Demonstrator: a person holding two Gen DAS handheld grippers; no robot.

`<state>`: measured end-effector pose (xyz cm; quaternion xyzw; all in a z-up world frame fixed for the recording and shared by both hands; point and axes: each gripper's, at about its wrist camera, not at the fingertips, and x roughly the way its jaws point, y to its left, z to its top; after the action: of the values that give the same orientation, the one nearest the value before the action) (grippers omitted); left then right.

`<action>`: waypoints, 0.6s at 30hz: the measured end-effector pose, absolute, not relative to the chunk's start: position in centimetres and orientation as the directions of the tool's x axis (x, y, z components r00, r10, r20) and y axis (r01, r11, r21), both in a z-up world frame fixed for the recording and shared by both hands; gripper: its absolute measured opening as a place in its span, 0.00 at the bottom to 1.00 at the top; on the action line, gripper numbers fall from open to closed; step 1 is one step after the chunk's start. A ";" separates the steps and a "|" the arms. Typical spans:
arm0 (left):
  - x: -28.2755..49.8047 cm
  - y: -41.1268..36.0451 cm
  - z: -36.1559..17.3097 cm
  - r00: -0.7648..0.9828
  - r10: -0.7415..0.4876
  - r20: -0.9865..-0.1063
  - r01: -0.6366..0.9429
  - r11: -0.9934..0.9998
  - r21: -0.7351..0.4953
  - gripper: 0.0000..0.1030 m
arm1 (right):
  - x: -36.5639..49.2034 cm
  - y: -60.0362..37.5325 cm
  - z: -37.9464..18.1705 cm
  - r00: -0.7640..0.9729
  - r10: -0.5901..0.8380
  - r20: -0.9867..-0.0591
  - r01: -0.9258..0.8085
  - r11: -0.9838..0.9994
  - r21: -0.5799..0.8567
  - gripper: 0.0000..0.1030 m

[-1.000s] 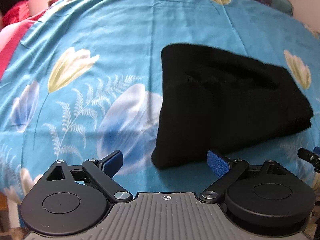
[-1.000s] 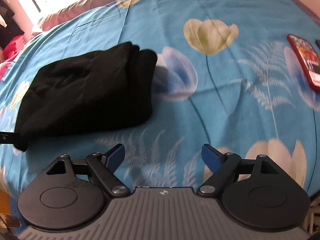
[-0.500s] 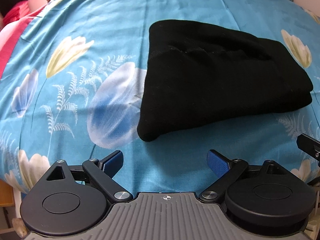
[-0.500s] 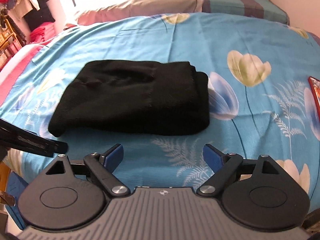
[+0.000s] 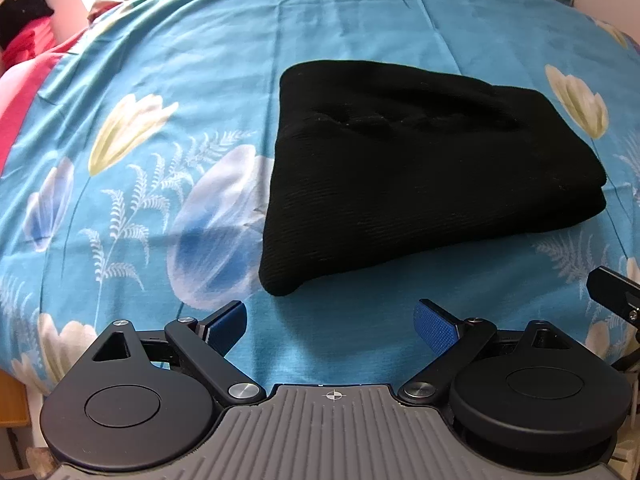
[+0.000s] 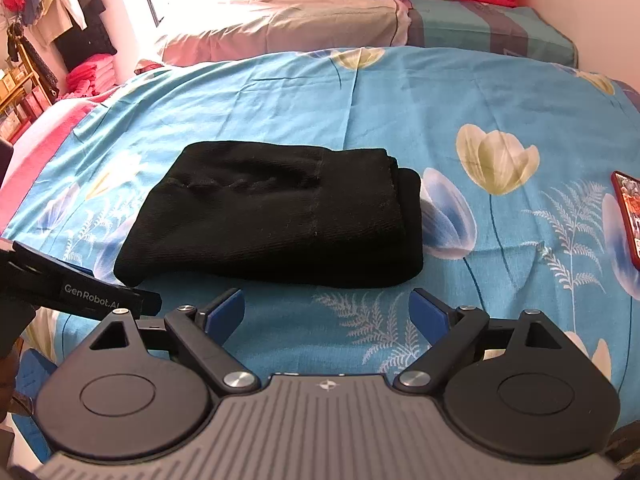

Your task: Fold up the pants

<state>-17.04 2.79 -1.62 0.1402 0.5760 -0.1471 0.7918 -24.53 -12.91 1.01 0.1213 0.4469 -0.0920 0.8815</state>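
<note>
The black pants [image 5: 420, 172] lie folded into a compact bundle on the blue floral bedspread [image 5: 180, 60]. They also show in the right wrist view [image 6: 276, 216], folded edge to the right. My left gripper [image 5: 330, 326] is open and empty, just short of the bundle's near corner. My right gripper [image 6: 326, 312] is open and empty, in front of the bundle's near edge. The left gripper's body [image 6: 80, 292] shows at the left of the right wrist view, and part of the right gripper [image 5: 616, 292] at the right edge of the left wrist view.
A red phone [image 6: 630, 216] lies on the bedspread at the far right. Pillows and folded blankets [image 6: 312, 20] sit at the head of the bed. Clothes hang on a rack [image 6: 52, 20] at the back left. A pink sheet [image 5: 20, 92] borders the bed's left side.
Both grippers have pulled back and risen from the bundle, staying open. The right wrist view now takes in more of the room. The pants have not moved.
</note>
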 end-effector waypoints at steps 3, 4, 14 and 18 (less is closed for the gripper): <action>-17.0 2.6 -1.8 0.292 -0.075 -0.953 0.401 0.914 0.051 1.00 | -24.6 -12.8 1.0 0.582 -0.055 -0.811 0.272 0.953 0.131 0.88; -17.0 2.5 -1.8 0.291 -0.076 -0.954 0.404 0.913 0.050 1.00 | -24.6 -12.8 0.9 0.581 -0.054 -0.812 0.273 0.953 0.132 0.89; -16.5 2.5 -2.1 0.283 -0.084 -0.956 0.424 0.905 0.046 1.00 | -24.1 -12.3 0.7 0.572 -0.046 -0.819 0.266 0.955 0.132 0.89; -16.3 2.6 -2.0 0.282 -0.084 -0.956 0.426 0.903 0.046 1.00 | -23.9 -12.1 0.7 0.572 -0.044 -0.819 0.258 0.958 0.128 0.89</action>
<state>-16.33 2.58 -2.04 0.1483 0.5766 -0.1622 0.7869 -23.88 -12.08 0.71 0.1175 0.4547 -0.0861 0.8787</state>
